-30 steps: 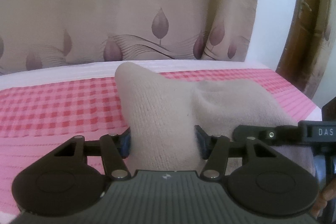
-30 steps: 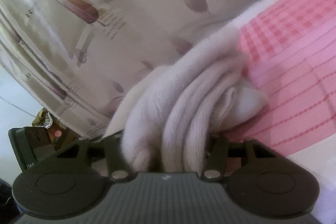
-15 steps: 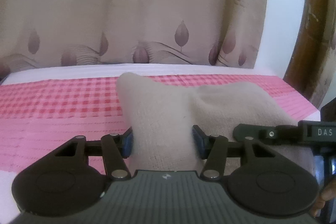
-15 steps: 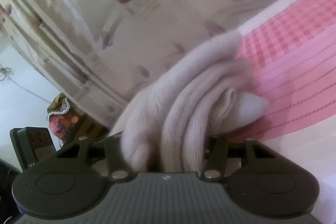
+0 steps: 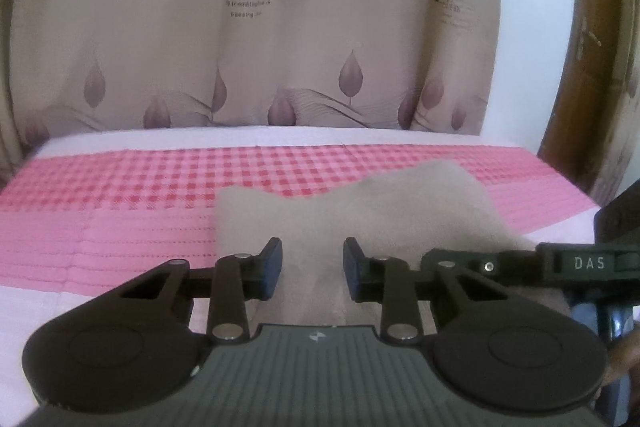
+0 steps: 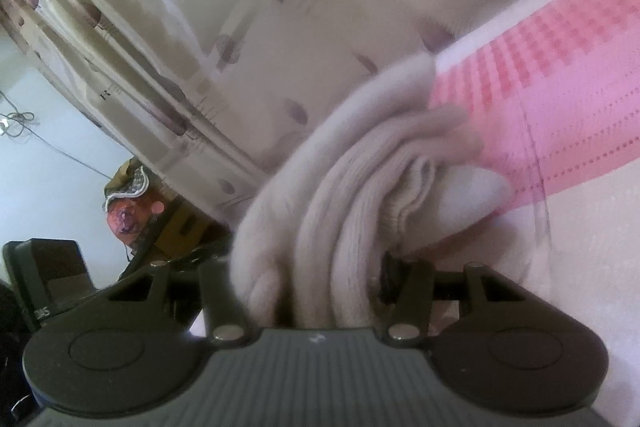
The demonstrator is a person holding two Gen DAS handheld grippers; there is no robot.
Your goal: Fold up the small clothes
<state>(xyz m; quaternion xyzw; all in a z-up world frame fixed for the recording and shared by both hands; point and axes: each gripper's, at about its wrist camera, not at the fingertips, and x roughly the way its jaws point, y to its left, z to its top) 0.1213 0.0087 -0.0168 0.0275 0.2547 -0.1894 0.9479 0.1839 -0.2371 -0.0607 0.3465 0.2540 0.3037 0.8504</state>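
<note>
Pink checked bedspread (image 5: 120, 195), curtain behind. R gripper (image 6: 312, 291) clamps bunched beige sock (image 6: 352, 211) to anchor fold. L gripper (image 5: 312, 267) has just been closing; its jaws now stand apart above the sock, gripping nothing.

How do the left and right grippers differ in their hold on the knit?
The left gripper has just been closing, yet its fingers stand apart with the beige knit lying flat beyond them; the right gripper is clamped on a bunched fold. The left gripper's view of the pink bedcover is level; the right gripper's is tilted. Both face the knit.
</note>
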